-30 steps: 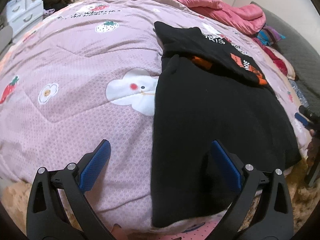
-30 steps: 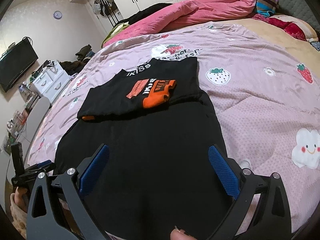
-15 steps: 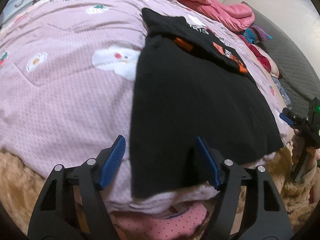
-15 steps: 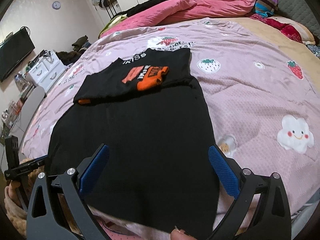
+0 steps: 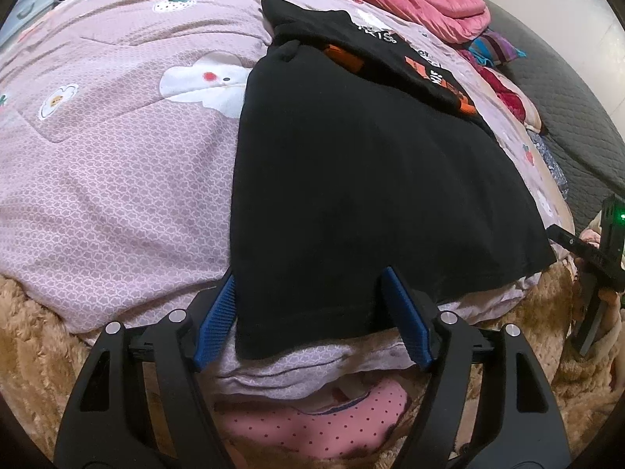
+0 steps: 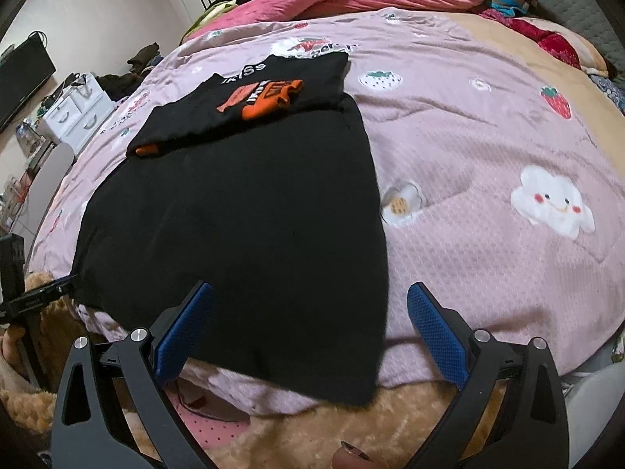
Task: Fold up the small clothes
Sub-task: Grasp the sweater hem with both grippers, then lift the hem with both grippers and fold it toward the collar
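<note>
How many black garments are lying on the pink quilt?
2. A large plain black garment lies spread at the near edge of the quilt. A smaller black top with orange print lies folded on its far end. Others may be hidden underneath.

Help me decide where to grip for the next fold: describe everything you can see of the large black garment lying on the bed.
The large black garment is plain, soft-looking knit cloth, spread flat and smooth on the pink quilt, its near hem draping over the bed's edge. A smaller folded black shirt with orange print lies on its far end. The left gripper straddles the near left corner, and the right gripper straddles the near right corner; both sets of jaws are open, not pinching cloth.
</note>
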Tool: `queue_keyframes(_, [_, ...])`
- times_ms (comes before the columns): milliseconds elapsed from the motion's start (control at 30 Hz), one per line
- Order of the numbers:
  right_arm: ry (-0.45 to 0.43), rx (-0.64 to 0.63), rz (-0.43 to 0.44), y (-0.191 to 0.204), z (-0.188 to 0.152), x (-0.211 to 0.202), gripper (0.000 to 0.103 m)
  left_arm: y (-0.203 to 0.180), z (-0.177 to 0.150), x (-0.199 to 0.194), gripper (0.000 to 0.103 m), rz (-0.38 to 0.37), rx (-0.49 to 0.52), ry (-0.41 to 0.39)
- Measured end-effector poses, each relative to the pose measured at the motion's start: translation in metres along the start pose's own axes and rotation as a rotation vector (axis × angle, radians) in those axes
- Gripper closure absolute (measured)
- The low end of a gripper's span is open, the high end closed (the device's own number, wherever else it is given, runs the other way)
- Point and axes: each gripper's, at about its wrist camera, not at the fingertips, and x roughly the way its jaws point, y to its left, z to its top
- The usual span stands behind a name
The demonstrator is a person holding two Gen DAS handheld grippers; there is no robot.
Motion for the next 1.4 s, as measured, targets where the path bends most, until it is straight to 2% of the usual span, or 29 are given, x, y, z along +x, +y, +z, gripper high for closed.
queue_keyframes(267, [0.032, -0.028, 0.009, -0.001, -0.009, -0.003, 0.006, 0.0, -0.004, -0.002, 0.037, -0.005, -0.008, 0.001])
queue_keyframes(333, [0.04, -0.036, 0.006, -0.001, -0.011, -0.002, 0.023, 0.0, -0.004, -0.002, 0.037, -0.004, -0.007, 0.003])
queue_keyframes(400, [0.056, -0.04, 0.009, -0.002, -0.013, 0.0, 0.026, 0.0, -0.005, -0.003, 0.037, -0.003, -0.006, 0.004])
queue_keyframes(567, [0.098, -0.071, -0.019, 0.0, -0.021, 0.006, 0.041, -0.002, -0.007, -0.004, 0.036, -0.001, 0.001, 0.01])
queue_keyframes(600, [0.094, -0.084, -0.029, 0.0, -0.023, 0.006, 0.046, -0.003, -0.007, -0.004, 0.036, 0.0, 0.002, 0.01])
queue_keyframes(667, [0.08, -0.092, -0.047, -0.001, -0.025, 0.004, 0.064, -0.003, -0.007, -0.004, 0.036, -0.001, 0.0, 0.01])
queue_keyframes(700, [0.067, -0.081, -0.045, -0.004, -0.026, 0.002, 0.084, -0.002, -0.007, -0.003, 0.036, -0.002, -0.002, 0.01])
queue_keyframes(733, [0.043, -0.067, -0.025, -0.005, -0.026, -0.002, 0.094, -0.002, -0.007, -0.003, 0.036, -0.005, -0.006, 0.009])
queue_keyframes(833, [-0.024, -0.088, 0.007, 0.001, -0.026, -0.014, 0.094, 0.002, -0.006, -0.003, 0.036, -0.018, -0.025, 0.01])
queue_keyframes(933, [-0.121, -0.086, 0.097, 0.006, -0.019, -0.033, 0.094, 0.004, -0.005, -0.003, 0.036, -0.027, -0.035, 0.01])
queue_keyframes(1033, [-0.184, -0.081, 0.128, 0.008, -0.009, -0.044, 0.094, 0.003, -0.005, -0.002, 0.039, -0.026, -0.035, 0.005])
queue_keyframes(1100, [-0.222, -0.063, 0.142, 0.006, -0.002, -0.05, 0.094, 0.004, -0.004, -0.002, 0.045, -0.03, -0.043, -0.003])
queue_keyframes(1167, [-0.249, -0.053, 0.136, 0.004, 0.005, -0.053, 0.094, 0.006, -0.002, -0.003, 0.064, -0.027, -0.049, -0.01])
queue_keyframes(1200, [-0.255, -0.048, 0.135, 0.004, 0.007, -0.054, 0.094, 0.008, 0.0, -0.003, 0.07, -0.03, -0.054, -0.014])
queue_keyframes(1267, [-0.265, -0.029, 0.139, 0.001, 0.011, -0.054, 0.094, 0.01, 0.001, -0.005, 0.094, -0.035, -0.066, -0.019])
queue_keyframes(1300, [-0.27, -0.018, 0.142, 0.0, 0.012, -0.054, 0.094, 0.01, 0.002, -0.007, 0.098, -0.047, -0.068, -0.03])
queue_keyframes(1400, [-0.275, 0.004, 0.143, -0.002, 0.013, -0.056, 0.094, 0.0, 0.005, -0.021, 0.099, -0.054, -0.018, -0.087])
